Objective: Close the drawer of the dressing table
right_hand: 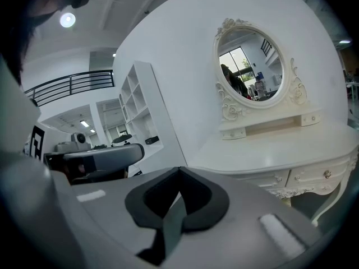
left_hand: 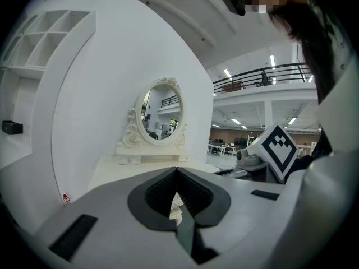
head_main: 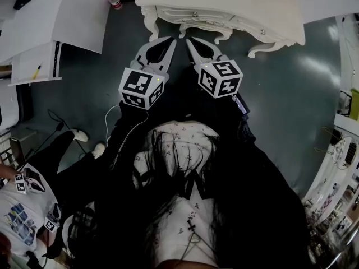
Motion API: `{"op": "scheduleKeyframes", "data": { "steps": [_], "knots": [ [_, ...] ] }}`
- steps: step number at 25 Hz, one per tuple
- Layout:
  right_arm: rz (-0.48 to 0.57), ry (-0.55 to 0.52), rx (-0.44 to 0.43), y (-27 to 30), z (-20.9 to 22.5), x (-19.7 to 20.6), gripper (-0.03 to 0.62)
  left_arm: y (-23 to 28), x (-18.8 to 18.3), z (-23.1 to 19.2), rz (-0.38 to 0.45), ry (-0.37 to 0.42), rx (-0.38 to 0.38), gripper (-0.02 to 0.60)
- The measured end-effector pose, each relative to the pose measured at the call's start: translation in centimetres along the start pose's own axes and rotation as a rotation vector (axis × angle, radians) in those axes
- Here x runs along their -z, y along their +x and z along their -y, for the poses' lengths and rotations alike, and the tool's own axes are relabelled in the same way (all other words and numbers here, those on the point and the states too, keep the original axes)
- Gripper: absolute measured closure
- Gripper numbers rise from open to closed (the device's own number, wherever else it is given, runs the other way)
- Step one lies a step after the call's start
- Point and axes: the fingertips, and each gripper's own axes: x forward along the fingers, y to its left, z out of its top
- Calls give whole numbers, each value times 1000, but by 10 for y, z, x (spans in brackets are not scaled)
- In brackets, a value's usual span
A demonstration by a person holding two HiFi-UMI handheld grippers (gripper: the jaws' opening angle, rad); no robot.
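Observation:
The white carved dressing table [head_main: 224, 7] stands at the top of the head view, its drawer front with small knobs [head_main: 194, 14] facing me. In the right gripper view its drawer fronts [right_hand: 314, 175] look flush with the frame, under an oval mirror [right_hand: 251, 72]. That mirror [left_hand: 161, 112] also shows in the left gripper view. My left gripper [head_main: 170, 41] and right gripper [head_main: 189, 40] hang side by side over the dark floor, just short of the table's front edge. Both are shut with nothing between the jaws and touch nothing.
A small red-capped can [head_main: 114, 0] stands on the floor left of the table, by white boards [head_main: 50, 15]. Another person with marker cubes [head_main: 28, 184] is at the lower left. Racks [head_main: 342, 150] line the right side. A white shelf unit [right_hand: 137, 111] stands left of the table.

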Motion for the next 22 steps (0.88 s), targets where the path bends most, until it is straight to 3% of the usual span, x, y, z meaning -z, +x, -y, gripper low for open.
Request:
{"op": "scheduleKeyframes", "data": {
  "steps": [22],
  "knots": [
    [-5,12,-8,-9,4,6,585,8,1,21,-27,47,45,581]
  ]
}}
